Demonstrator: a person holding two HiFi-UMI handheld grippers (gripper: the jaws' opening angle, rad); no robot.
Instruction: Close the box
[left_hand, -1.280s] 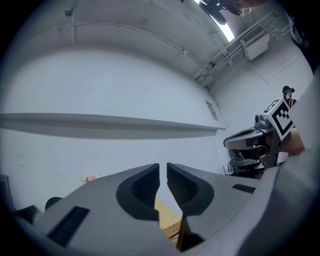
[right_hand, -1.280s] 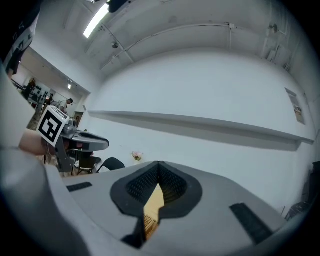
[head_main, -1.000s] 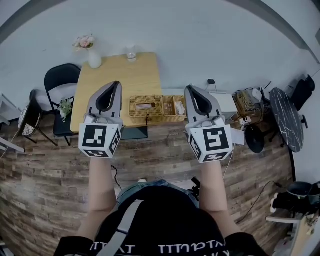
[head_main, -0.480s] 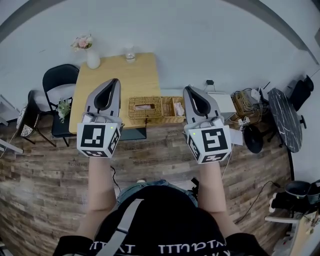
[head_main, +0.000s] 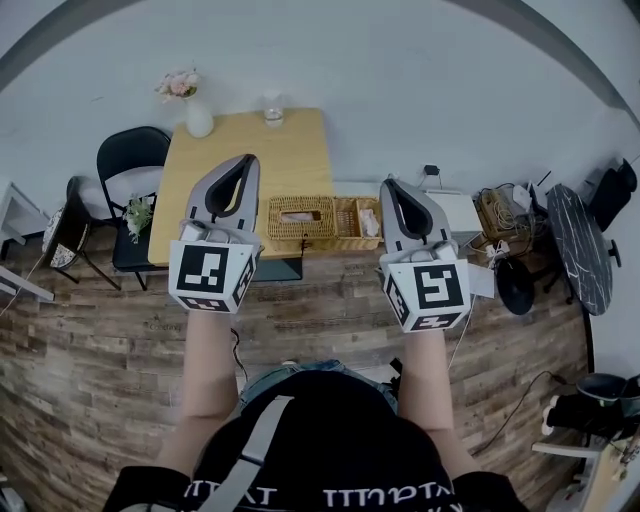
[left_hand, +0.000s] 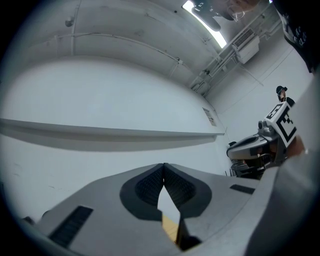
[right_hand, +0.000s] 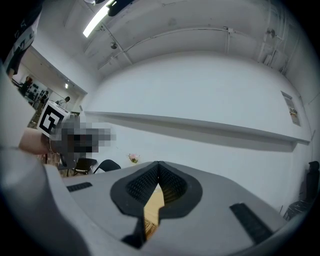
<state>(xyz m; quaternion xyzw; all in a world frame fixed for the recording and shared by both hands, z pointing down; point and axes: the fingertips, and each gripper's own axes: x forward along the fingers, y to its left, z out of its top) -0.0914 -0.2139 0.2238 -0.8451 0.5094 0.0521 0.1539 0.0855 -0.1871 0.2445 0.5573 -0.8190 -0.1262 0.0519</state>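
Note:
A woven wicker box stands at the near edge of the wooden table. Its left part has a covered top with a slot, and its right part lies open with something white inside. Both grippers are held up in the air on my side of the table, apart from the box. The left gripper is shut with nothing between its jaws. The right gripper is likewise shut and empty. Through each pair of jaws only a sliver of table shows.
A vase of flowers and a glass stand at the table's far edge. Black chairs and a small plant are at the left. A white unit, cables and a round black table lie to the right.
Both grippers and the table sit slightly further right and lower in the head view. The jaws stay shut and the box has not been touched.

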